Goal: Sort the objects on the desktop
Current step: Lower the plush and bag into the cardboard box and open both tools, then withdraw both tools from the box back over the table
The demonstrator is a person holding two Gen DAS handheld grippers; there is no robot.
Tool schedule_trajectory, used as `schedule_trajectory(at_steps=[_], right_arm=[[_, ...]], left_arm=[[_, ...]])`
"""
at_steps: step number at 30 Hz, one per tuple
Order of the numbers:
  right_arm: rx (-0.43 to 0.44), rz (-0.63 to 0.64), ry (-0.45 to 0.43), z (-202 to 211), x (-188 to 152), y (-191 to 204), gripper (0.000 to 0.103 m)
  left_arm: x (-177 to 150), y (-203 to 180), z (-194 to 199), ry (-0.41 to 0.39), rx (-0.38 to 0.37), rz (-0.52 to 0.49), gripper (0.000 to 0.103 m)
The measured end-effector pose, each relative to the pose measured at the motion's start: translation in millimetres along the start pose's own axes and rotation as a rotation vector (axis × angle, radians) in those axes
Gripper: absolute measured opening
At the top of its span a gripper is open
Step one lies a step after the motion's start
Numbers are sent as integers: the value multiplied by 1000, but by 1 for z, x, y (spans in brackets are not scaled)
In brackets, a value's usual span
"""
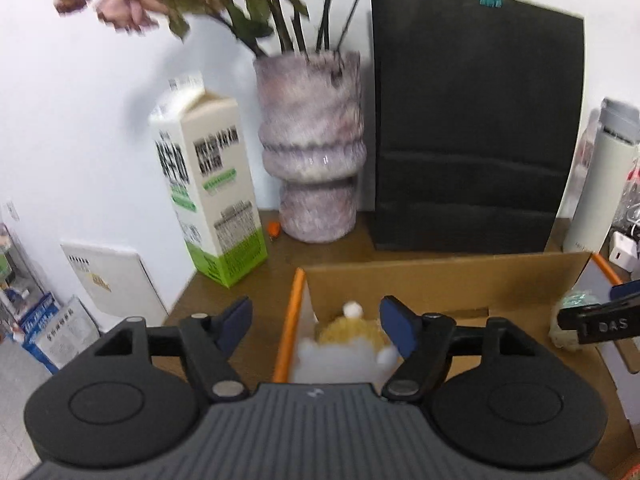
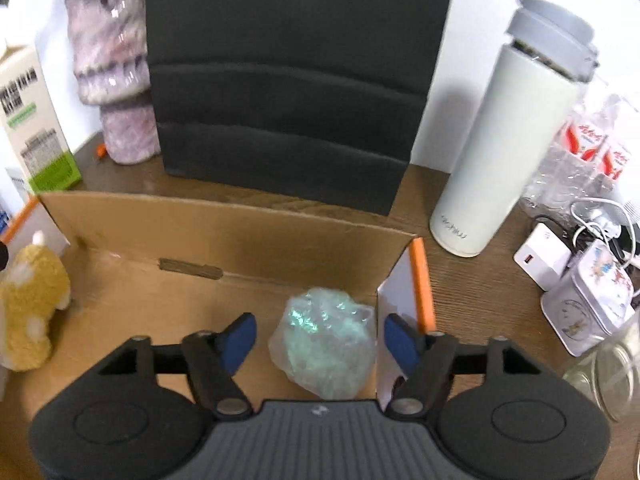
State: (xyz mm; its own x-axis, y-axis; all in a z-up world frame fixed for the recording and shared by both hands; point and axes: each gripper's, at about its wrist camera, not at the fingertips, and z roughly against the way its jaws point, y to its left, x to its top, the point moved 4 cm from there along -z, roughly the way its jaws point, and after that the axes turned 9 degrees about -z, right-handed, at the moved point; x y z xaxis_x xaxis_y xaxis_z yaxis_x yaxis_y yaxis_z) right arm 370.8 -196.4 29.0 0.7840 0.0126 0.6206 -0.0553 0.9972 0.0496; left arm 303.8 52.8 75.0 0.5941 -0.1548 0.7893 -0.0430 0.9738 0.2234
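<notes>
An open cardboard box [image 1: 440,280] [image 2: 224,224] with orange-edged flaps sits on the brown desk. A yellow and white plush toy [image 1: 352,330] [image 2: 32,304] lies in its left end. A crumpled green-tinted plastic bag [image 2: 326,342] [image 1: 572,312] lies in its right end. My left gripper [image 1: 316,320] is open above the plush toy, not touching it. My right gripper [image 2: 320,334] is open, its fingers on either side of the bag and apart from it. The right gripper's finger [image 1: 600,322] shows at the left view's right edge.
Behind the box stand a milk carton [image 1: 208,192], a purple vase [image 1: 312,152] with flowers, a black paper bag [image 1: 472,132] [image 2: 288,80] and a white thermos [image 2: 508,132]. At right are water bottles [image 2: 580,152], a charger [image 2: 540,258], a tin [image 2: 592,300] and a glass jar [image 2: 612,376].
</notes>
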Motion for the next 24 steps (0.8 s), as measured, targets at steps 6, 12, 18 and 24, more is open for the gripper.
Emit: schedule_trajectory(at_steps=[6,12,18,24], right_arm=[[1,34,-68,59,-7,-4,80],[100,7,-102,112,-42,-11,84],[167,-7,-156,160,-108,-14,85],[237,-60,-189,189,-194,-10,88]], left_arm=[[9,16,46,-21,-35,-14,84],[-10,25,98,-25,-95,-8,97],[-82,29,169,-123,-138,103,103],[-162,11,207,-114,-132,142,103]])
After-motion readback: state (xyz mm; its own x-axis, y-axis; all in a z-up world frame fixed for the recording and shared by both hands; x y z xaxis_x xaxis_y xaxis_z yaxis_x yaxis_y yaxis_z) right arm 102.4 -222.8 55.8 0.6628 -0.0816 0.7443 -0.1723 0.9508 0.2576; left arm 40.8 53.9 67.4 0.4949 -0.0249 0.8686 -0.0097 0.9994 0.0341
